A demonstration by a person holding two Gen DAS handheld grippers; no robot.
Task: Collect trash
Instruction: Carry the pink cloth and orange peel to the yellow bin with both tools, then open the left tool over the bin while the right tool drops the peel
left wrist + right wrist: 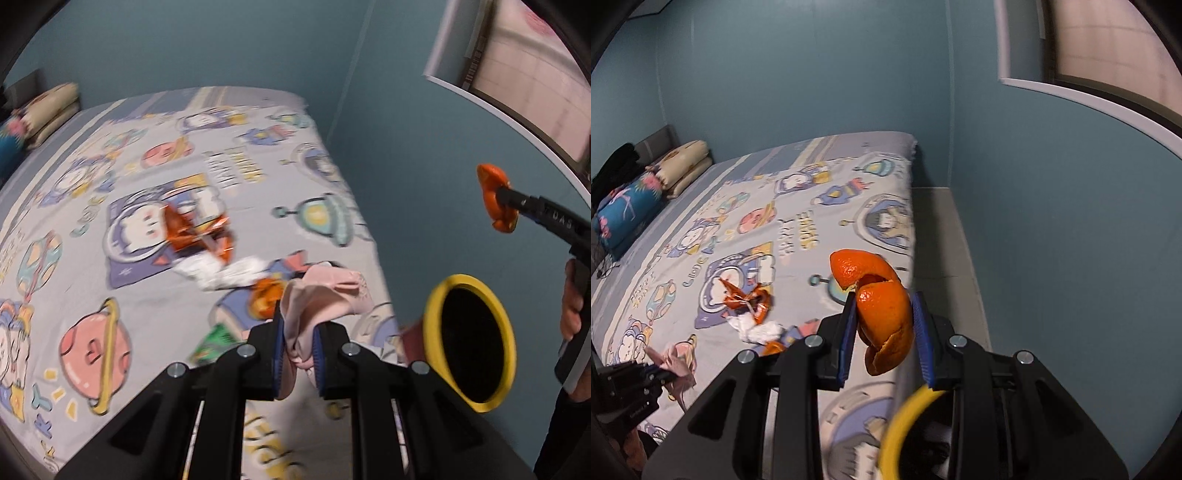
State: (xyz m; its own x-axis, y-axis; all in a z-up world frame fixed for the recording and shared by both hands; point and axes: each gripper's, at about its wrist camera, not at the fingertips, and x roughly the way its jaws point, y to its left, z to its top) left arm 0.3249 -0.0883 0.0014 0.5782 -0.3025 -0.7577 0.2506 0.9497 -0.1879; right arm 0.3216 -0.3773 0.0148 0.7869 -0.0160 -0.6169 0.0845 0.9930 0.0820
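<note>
My left gripper (298, 325) is shut on a crumpled pink tissue (325, 295), held above the bed's near right part. My right gripper (884, 310) is shut on a piece of orange peel (882, 314), held in the air above the bed's right edge; the peel also shows in the left wrist view (495, 199). A yellow-rimmed bin (469, 339) with a black inside stands right of the bed, below the right gripper; its rim (905, 424) shows there. On the bed lie an orange foil wrapper (199, 232), a white crumpled tissue (221, 271) and another peel piece (266, 299).
The bed (683, 306) has a cartoon-print sheet. Folded pillows and a blue cushion (628, 214) lie at its far left end. A green packet (214, 341) lies near my left fingers. Blue walls and a window (1108, 55) stand to the right, with a narrow floor strip beside the bed.
</note>
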